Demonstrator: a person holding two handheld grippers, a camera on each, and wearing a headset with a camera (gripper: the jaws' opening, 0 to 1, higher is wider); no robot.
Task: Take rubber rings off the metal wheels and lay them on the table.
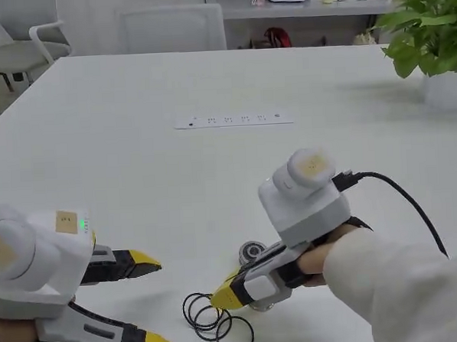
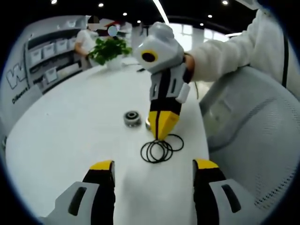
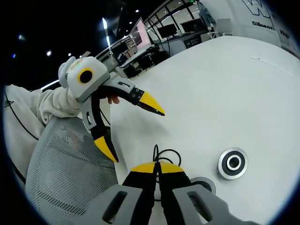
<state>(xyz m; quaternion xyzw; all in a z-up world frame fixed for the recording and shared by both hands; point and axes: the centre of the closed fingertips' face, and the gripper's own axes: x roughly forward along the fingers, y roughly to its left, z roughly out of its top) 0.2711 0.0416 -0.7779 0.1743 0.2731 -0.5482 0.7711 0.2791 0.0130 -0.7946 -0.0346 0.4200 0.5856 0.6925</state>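
Note:
Several black rubber rings (image 1: 215, 319) lie overlapping on the white table (image 1: 214, 179), also seen in the left gripper view as rubber rings (image 2: 161, 150). My right gripper (image 1: 223, 296) is shut, its yellow tip down at the pile, and a thin ring (image 3: 167, 152) runs into the seam of its jaws (image 3: 157, 168). One metal wheel (image 1: 252, 252) (image 2: 132, 118) (image 3: 233, 163) lies flat just beyond the rings. A second wheel (image 3: 204, 183) is partly hidden under the right gripper (image 2: 161, 129). My left gripper (image 1: 151, 301) (image 2: 153, 166) (image 3: 130, 126) is open, left of the pile, holding nothing.
A white power strip (image 1: 233, 120) lies mid-table. A potted plant (image 1: 428, 23) stands at the far right corner. The right gripper's black cable (image 1: 414, 207) trails over the table. A grey mesh chair (image 2: 253, 122) is close to the table's near edge.

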